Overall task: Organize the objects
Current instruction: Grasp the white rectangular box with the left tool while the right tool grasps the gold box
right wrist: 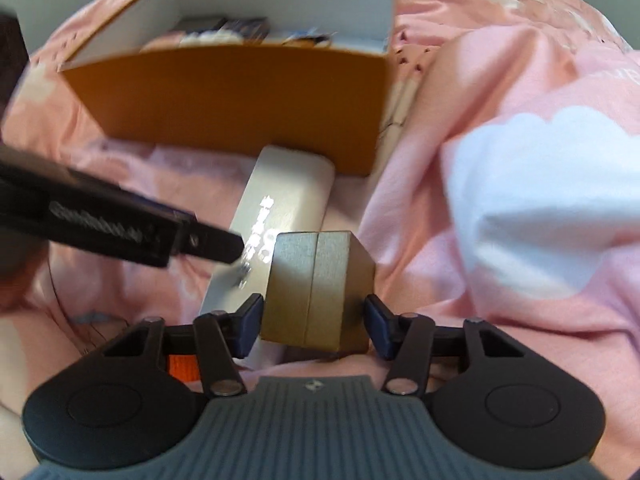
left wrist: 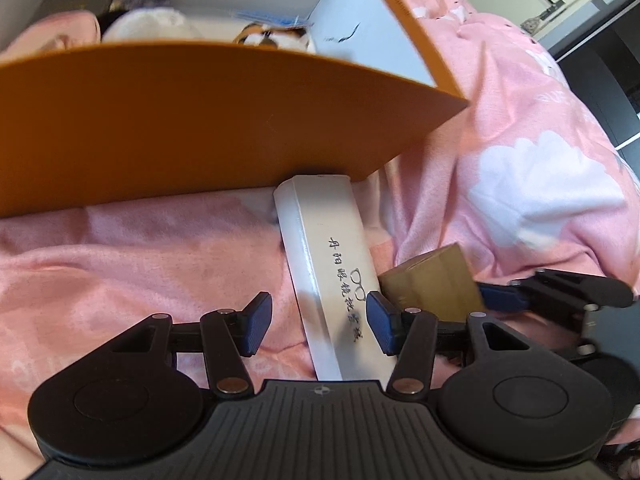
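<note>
One orange box (left wrist: 180, 120) with white inner walls sits open on a pink bedspread (left wrist: 120, 260) printed with white cloud shapes. Inside it lie several things, partly hidden by its near wall: one pink cloth bundle (left wrist: 52, 36), one white plush item (left wrist: 152, 24), one orange-and-white patterned item (left wrist: 276, 36) and two dark flat packs (right wrist: 224, 26) at the far wall.

In front of the box lie two loose things. One long white case (left wrist: 332, 248) runs from the box's near right corner toward the cameras; its top bears a line of handwritten Chinese characters and a small drawing of spectacles, the characters too blurred to read with confidence. One small brown cardboard box (right wrist: 316, 292) stands just right of the case's near end, touching or nearly touching it, with a seam down its top.

The left gripper (left wrist: 320, 326) hovers over the white case with its blue pads spread; the case passes between them without touching either.

The right gripper (right wrist: 316, 326) straddles the brown box, fingers apart, a pad close on each side, with slight gaps visible.
</note>
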Available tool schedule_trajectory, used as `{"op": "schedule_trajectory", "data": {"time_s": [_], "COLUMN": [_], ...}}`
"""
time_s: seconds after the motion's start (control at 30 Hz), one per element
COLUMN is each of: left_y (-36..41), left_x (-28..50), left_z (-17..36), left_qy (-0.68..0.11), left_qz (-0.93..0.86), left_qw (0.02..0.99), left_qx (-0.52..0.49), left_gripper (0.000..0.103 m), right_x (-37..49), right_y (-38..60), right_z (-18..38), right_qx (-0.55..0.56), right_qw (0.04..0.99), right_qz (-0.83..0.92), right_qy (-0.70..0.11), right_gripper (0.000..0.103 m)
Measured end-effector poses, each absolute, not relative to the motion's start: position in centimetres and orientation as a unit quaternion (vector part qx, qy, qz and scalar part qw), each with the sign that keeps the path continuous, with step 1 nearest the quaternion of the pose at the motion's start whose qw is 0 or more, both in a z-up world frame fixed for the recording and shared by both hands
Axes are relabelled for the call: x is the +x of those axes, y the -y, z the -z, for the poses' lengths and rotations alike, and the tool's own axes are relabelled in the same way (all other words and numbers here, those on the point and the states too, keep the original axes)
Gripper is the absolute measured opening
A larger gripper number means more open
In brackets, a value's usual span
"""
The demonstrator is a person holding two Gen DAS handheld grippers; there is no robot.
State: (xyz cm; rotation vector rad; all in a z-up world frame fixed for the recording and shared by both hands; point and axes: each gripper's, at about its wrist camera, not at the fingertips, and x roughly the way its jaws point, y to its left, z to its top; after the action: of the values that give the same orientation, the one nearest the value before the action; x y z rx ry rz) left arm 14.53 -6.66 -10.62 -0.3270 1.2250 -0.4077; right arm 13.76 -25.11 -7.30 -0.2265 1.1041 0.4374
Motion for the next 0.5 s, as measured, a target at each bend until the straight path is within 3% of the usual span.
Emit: {"op": "schedule_trajectory", "data": {"time_s": [0.13,0.3,0.5], "left_y": [7.1,7.6,8.0], "left_x": [15.7,16.9,17.3], "left_z": [12.1,13.4,13.7], "left_qy": [-0.584,-0.593,-0.596], "left_qz": [0.188,0.192,0.200], "left_qw": [0.770,0.756,0.748], "left_qx": [-0.175,-0.200,-0.210], "left_gripper": [0.063,0.072,0.063], "right_x": [15.0,15.7,16.6], "right_y": [27.3,29.0,28.9], "right_z": [6.6,7.1,7.2], "right_qx": [-0.073,-0.035,-0.009], "right_qw": [0.827,0.821,0.814], "right_qz": [-0.194,-0.194,-0.202], "right_qy": [-0.523,-0.536,-0.545], "right_gripper": [0.047,0.047,0.047]}}
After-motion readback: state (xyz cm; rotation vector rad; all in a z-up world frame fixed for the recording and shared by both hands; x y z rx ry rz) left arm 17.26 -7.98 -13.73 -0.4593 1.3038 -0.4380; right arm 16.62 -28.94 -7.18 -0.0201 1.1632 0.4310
